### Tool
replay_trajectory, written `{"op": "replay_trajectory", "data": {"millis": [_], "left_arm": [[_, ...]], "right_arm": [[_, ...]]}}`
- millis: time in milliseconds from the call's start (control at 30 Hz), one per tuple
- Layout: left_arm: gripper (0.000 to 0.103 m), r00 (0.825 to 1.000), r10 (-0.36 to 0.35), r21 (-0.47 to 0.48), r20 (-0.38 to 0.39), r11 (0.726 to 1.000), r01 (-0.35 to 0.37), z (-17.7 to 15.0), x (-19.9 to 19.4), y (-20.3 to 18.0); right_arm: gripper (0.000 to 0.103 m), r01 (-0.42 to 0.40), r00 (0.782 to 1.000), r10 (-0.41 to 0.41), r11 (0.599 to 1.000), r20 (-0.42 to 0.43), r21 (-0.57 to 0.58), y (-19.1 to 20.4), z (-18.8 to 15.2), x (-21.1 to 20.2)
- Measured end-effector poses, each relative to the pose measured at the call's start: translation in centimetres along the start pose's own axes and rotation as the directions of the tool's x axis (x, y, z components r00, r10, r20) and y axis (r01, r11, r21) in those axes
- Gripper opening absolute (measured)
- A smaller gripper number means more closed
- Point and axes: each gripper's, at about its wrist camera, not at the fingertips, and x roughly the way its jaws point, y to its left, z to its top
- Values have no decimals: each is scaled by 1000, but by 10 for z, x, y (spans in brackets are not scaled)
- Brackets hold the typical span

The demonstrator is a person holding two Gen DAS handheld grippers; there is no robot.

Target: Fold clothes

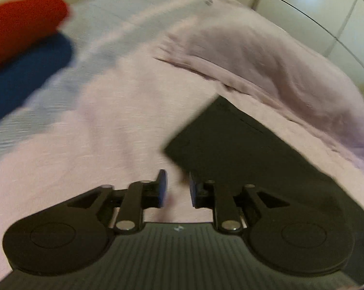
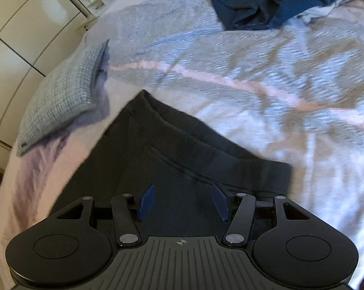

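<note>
Across the whole scene lay a wide bed covered in a pale pink and light blue-grey crinkled bedspread (image 2: 230, 79), rumpled into soft ridges in the right wrist view and smoother, though blurred, in the left wrist view. Beyond its edge stood cream panelled cupboard doors (image 2: 20, 31). On the near part of the bedspread lay the dark charcoal folded garment of soft knit fabric (image 2: 172, 149), flat, with a ribbed band along its far edge and a stitched seam running slantwise across it; one corner pointed away from the camera. In the left wrist view the same dark garment (image 1: 232, 145) showed as a flat slab with a sharp corner, its far side tucked under a raised fold of the pink cover.

At the far end of the bed sat a loose heap of dark blue denim clothing (image 2: 271, 2), unfolded, with a scrap of white cloth at its edge. A grey-blue woven pillow (image 2: 61, 94) lay near the bed's left edge, just beside the dark garment's corner. A red rolled cloth (image 1: 22, 24) and a dark blue rolled cloth (image 1: 27, 77) lay side by side, touching.

The right gripper (image 2: 183, 201) hovered over the dark garment, fingers spread wide, holding nothing. The left gripper (image 1: 178, 191) sat beside the garment's near corner, fingers parted by a narrower gap, nothing between them.
</note>
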Motion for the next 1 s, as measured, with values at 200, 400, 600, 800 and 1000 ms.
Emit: {"op": "replay_trajectory", "data": {"millis": [200,400,600,800,1000], "left_arm": [[29,1000,8,-163,-8,987,-9,-35,-86,56],[39,998,14,-272,-67,962,-32,-130,-184,80],[41,997,4,-389,-78,920,-34,-202,-244,108],[47,999,30,-476,-28,878,-40,-227,-242,121],[34,998,56,-477,-30,877,-64,-223,-189,131]], "right_arm": [[67,9,999,-8,999,-31,32,-40,-7,-17],[70,-47,994,54,996,-100,69,-89,-2,-18],[70,-172,968,184,982,-173,83,-111,3,-5],[70,-228,945,230,973,-231,39,-107,2,15],[69,-256,934,276,960,-228,115,-107,-5,46]]}}
